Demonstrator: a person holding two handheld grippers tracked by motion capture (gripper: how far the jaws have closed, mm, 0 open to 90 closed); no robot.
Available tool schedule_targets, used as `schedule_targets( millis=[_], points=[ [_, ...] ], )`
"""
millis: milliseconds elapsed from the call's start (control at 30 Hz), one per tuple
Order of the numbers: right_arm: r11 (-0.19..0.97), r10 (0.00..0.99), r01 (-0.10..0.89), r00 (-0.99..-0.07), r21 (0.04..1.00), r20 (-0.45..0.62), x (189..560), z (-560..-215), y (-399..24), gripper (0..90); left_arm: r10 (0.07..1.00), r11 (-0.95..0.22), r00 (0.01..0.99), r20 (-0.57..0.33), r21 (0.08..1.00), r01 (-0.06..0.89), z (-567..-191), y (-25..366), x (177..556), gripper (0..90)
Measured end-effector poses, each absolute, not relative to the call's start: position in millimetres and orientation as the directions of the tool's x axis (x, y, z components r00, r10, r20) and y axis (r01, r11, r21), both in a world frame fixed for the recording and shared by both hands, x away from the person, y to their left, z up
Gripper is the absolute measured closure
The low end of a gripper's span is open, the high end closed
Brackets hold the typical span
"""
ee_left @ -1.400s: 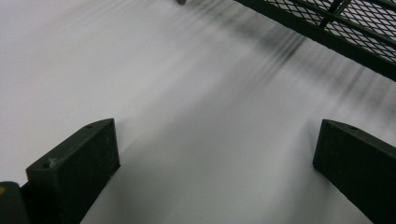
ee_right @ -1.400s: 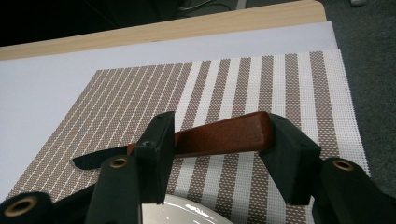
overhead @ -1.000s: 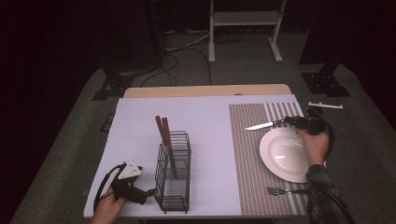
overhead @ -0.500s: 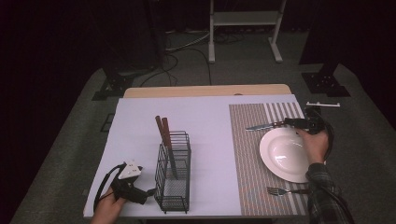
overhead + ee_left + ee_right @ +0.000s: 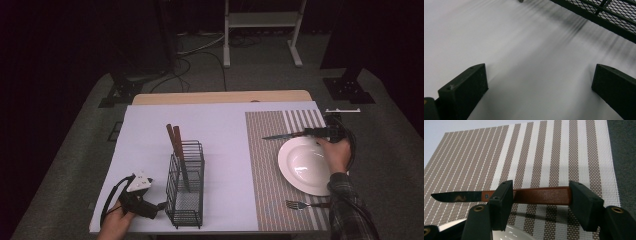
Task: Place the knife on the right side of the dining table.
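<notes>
Presently, one knife (image 5: 499, 196) with a reddish-brown handle and steel blade lies flat on the striped placemat (image 5: 564, 152), above the rim of the white plate (image 5: 307, 165) at the right of the high view, blade pointing left. Right tool (image 5: 320, 133): it sits over the knife's handle at the right edge of that view; in the right gripper view the handle runs crosswise between the two black jaws, which have just been opening and stand apart, released, pads not pressing on it. Left tool (image 5: 159, 206): at the lower left of the high view, held low on the white desk (image 5: 220, 130) just beside the black wire basket (image 5: 186, 185); its jaws are spread wide with nothing between them, the basket's mesh at the upper right of the left gripper view. Two brown handles (image 5: 174, 140) stand up out of the basket. One fork (image 5: 300, 204) lies on the placemat below the plate.
</notes>
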State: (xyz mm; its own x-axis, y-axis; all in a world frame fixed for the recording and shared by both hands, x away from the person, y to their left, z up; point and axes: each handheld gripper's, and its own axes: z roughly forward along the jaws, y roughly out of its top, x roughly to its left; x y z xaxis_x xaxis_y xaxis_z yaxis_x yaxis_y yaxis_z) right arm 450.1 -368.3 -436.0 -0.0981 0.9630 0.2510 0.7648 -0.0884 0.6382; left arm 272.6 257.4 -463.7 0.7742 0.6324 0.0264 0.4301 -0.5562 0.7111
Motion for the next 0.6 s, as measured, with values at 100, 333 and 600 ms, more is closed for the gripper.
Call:
schedule_targets(
  millis=[100, 333, 600],
  points=[
    [-0.088, 0.965, 0.770, -0.093, 0.632, 0.247, 451.1, -436.3, -368.2, 36.9, 0.632, -0.557, 0.774, 0.026, 0.711, 0.430, -463.7, 257.4, 272.6, 0.0],
    [-0.086, 0.968, 0.774, -0.085, 0.628, 0.238, 451.5, -436.6, -367.3, 36.9, 0.632, -0.557, 0.775, 0.027, 0.711, 0.430, -463.7, 257.4, 272.6, 0.0],
    [-0.089, 0.967, 0.773, -0.083, 0.628, 0.239, 451.1, -436.2, -368.5, 36.9, 0.632, -0.556, 0.774, 0.026, 0.711, 0.430, -463.7, 257.4, 272.5, 0.0]
  ],
)
